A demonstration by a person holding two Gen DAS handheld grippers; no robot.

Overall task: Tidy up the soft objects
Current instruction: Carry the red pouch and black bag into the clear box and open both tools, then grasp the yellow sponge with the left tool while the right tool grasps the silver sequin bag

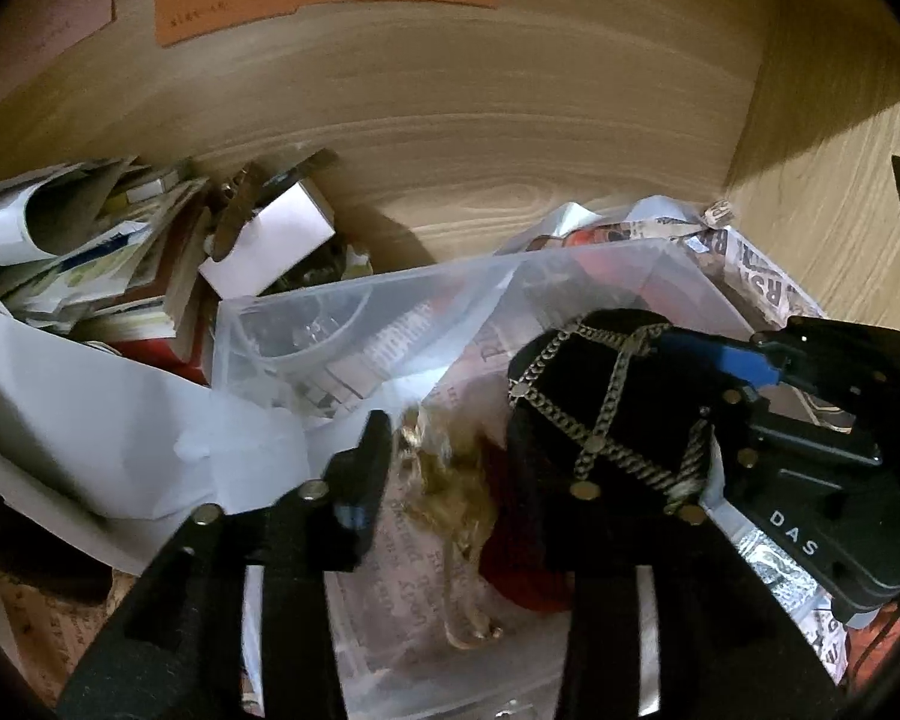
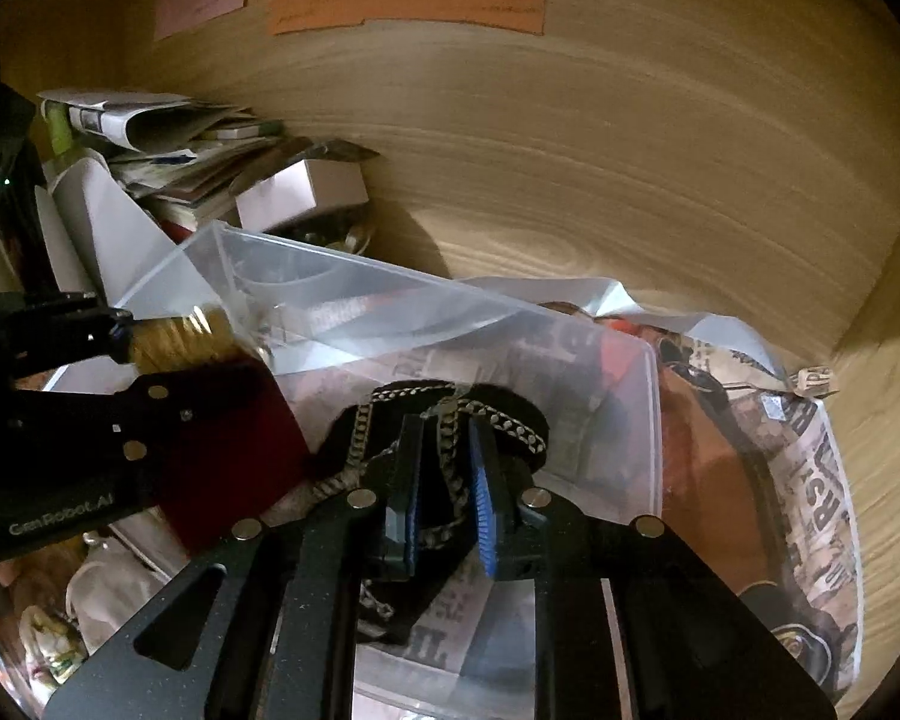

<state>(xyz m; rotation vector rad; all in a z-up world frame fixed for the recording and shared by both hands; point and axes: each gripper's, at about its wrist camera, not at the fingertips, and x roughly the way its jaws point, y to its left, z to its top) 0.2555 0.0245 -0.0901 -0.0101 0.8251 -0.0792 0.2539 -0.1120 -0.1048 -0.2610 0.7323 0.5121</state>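
Observation:
A black fabric item with metal chains [image 2: 450, 420] hangs over a clear plastic bin [image 2: 630, 420]. My right gripper [image 2: 447, 474] is shut on it, blue pads pinching chain and cloth. In the left wrist view the same black item [image 1: 606, 414] sits at the right, with the right gripper [image 1: 744, 360] reaching in. My left gripper [image 1: 480, 456] holds a dark red cloth with gold fringe [image 1: 450, 480]; the right finger is hidden behind the black item. From the right wrist view the left gripper [image 2: 114, 336] is shut on the red cloth [image 2: 228, 450] at its gold trim.
The bin [image 1: 306, 324] is lined with newsprint and stands in a wooden cabinet corner. Stacked papers and a white box [image 1: 270, 240] lie at the back left. White paper [image 1: 120, 420] lies at the left. A newsprint bag [image 2: 810, 510] sits to the right.

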